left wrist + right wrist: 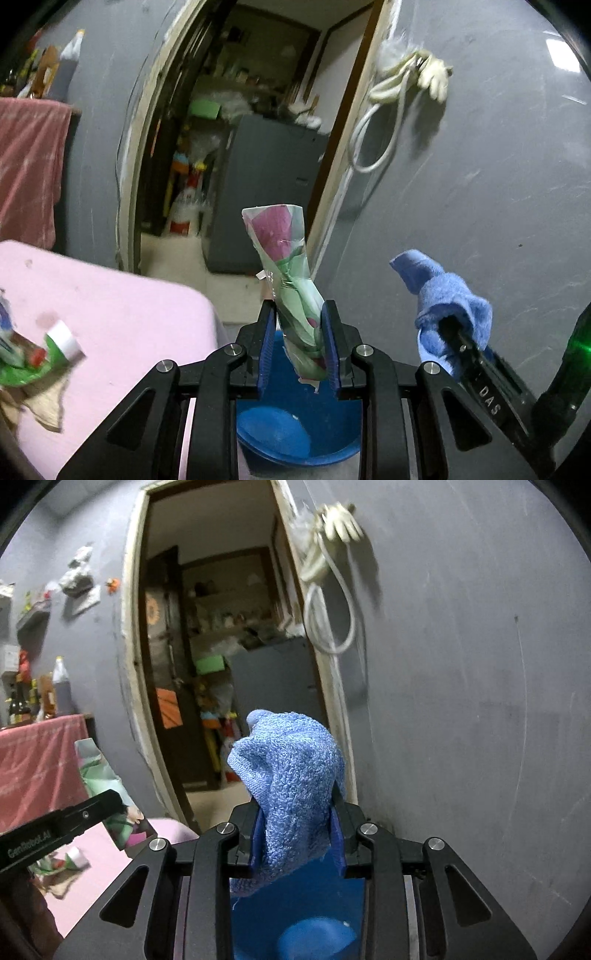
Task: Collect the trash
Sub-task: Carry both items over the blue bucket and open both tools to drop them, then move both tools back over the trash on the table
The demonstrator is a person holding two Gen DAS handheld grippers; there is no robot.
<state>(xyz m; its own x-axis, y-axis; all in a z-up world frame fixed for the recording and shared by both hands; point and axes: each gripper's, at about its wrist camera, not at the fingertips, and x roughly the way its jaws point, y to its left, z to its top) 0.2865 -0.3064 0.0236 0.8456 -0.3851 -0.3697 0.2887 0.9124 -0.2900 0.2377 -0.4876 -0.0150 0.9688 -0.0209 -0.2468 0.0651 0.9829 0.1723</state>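
Note:
My left gripper (298, 314) is shut on a crumpled green and pink wrapper (284, 254) that stands up between its blue pads. My right gripper (297, 801) is shut on a blue terry cloth (291, 775), which drapes over its fingers. In the left wrist view the cloth (447, 299) and the right gripper show at the right. In the right wrist view the wrapper (107, 786) and the left gripper's finger (74, 819) show at the left. A blue bin (295, 435) lies below both grippers, also seen in the right wrist view (306, 923).
A pink table (122, 306) at the left carries a green packet (33, 362) and a beige scrap (40, 406). Ahead is a grey wall (480, 203) with a hanging white cord and glove (406, 81), and an open doorway (240, 147) into a cluttered room.

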